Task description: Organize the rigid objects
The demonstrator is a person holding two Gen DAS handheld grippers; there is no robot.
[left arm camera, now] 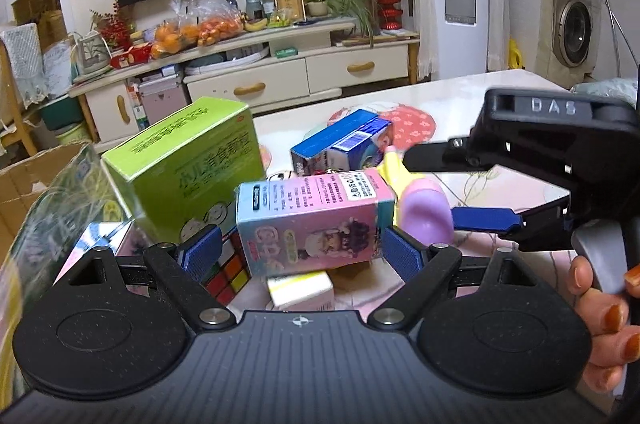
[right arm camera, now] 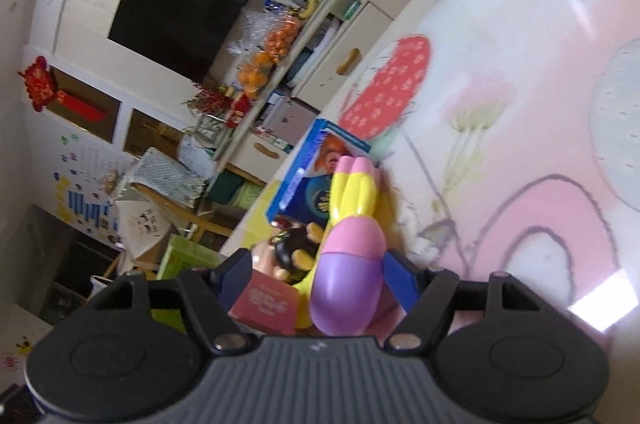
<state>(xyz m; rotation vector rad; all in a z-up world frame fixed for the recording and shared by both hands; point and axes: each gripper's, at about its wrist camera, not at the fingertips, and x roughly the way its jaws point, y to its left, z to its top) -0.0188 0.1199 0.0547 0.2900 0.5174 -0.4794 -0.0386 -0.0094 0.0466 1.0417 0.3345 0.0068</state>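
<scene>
My left gripper (left arm camera: pixel 302 250) is shut on a pink and blue figure box (left arm camera: pixel 312 220) and holds it above a Rubik's cube (left arm camera: pixel 224 274) and a small white and yellow box (left arm camera: pixel 300 288). My right gripper (right arm camera: pixel 316 284), which also shows in the left wrist view (left arm camera: pixel 460 188), is open with its fingers either side of a pink, purple and yellow plastic toy (right arm camera: pixel 352 252), which appears in the left wrist view (left arm camera: pixel 420 204) too. A blue box (left arm camera: pixel 342 142) lies behind it, also in the right wrist view (right arm camera: pixel 308 176).
A tall green box (left arm camera: pixel 192 164) stands at the left next to a clear plastic package (left arm camera: pixel 60 208). A black and orange figure (right arm camera: pixel 292 248) lies by the toy. The table (right arm camera: pixel 520 104) carries a pink patterned cloth. A TV cabinet (left arm camera: pixel 248 64) stands beyond.
</scene>
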